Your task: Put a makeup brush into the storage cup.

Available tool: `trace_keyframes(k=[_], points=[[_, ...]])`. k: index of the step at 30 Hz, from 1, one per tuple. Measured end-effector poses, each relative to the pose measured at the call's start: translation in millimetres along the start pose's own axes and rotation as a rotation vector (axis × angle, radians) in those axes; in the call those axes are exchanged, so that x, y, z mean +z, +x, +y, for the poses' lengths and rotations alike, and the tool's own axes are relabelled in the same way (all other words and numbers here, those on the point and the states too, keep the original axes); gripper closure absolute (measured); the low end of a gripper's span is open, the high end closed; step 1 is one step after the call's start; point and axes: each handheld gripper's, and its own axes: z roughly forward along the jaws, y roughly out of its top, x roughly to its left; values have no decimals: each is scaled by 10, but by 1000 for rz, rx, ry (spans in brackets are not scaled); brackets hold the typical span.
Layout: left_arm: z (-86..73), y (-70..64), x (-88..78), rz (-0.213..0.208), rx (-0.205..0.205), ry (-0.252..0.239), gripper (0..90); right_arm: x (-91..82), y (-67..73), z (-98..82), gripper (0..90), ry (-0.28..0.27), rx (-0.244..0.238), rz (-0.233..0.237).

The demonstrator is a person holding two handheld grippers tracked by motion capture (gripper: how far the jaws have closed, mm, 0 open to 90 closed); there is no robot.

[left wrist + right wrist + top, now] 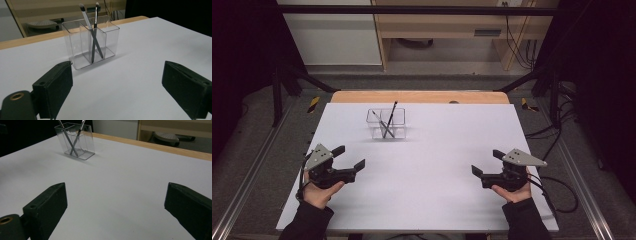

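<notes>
White table, clear holder with two brushes, left tongs and right tongs both agape, empty.

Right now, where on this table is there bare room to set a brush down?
The white table top is bare between the left gripper and the right gripper, and on forward to the clear organizer. The strips on either side of the organizer are free too. The only crowded spot is the organizer, where two makeup brushes cross.
</notes>
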Motion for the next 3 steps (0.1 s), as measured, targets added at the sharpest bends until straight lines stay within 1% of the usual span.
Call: trace_keyframes(k=[3], points=[[-21, 5, 9, 0, -1, 7, 88, -6, -8, -7, 50, 1, -6, 1]])
